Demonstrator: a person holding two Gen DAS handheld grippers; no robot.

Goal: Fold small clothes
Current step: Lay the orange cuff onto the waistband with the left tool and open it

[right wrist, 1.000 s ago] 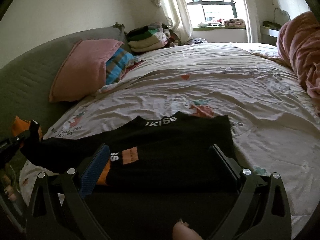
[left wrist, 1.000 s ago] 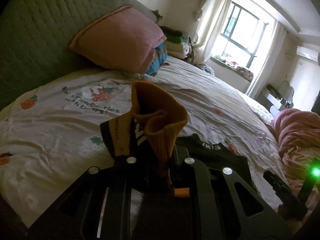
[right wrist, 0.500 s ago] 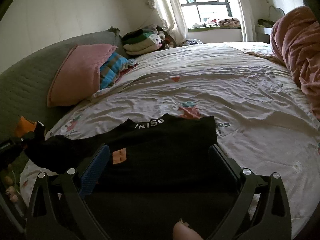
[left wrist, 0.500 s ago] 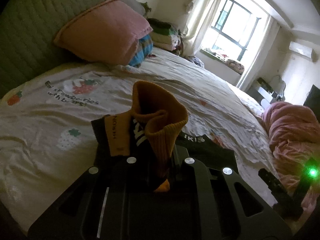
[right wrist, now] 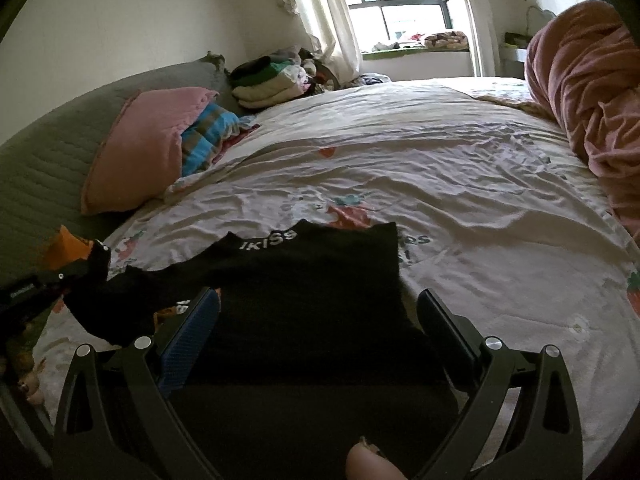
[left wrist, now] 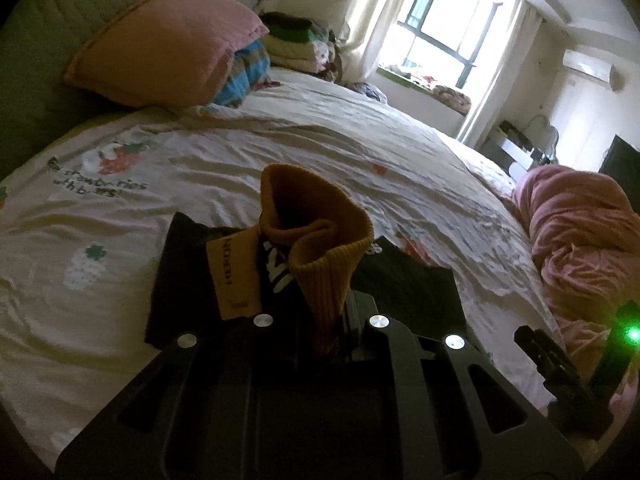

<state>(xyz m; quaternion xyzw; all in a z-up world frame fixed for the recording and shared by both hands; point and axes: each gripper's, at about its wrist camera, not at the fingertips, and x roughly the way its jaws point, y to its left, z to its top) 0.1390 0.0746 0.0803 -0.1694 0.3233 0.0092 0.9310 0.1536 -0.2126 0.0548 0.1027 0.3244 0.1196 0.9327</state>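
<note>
garment: black knit top (right wrist: 304, 280) with an orange ribbed cuff (left wrist: 320, 240), lying on the bed (right wrist: 460, 184) under and ahead of both sets of fingers
handling: judged light, soft, floppy; edges droop if lifted
hold: ribbed cuff or hem corners
left gripper (left wrist: 320, 332): fingers pressed together, pinching the cuff
right gripper (right wrist: 316, 320): fingers spread, straddling the cloth, not pinching it

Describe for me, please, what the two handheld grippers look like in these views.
Both are matte black linkage frames with cut-out arms and round silver pivot bolts. The right gripper has long flat fingers; the pad on one is textured blue, the other looks black. The left gripper shows the same black frame and bolts. From the left view, the right unit carries a glowing green light. A fingertip shows; no sleeve is visible.
</note>
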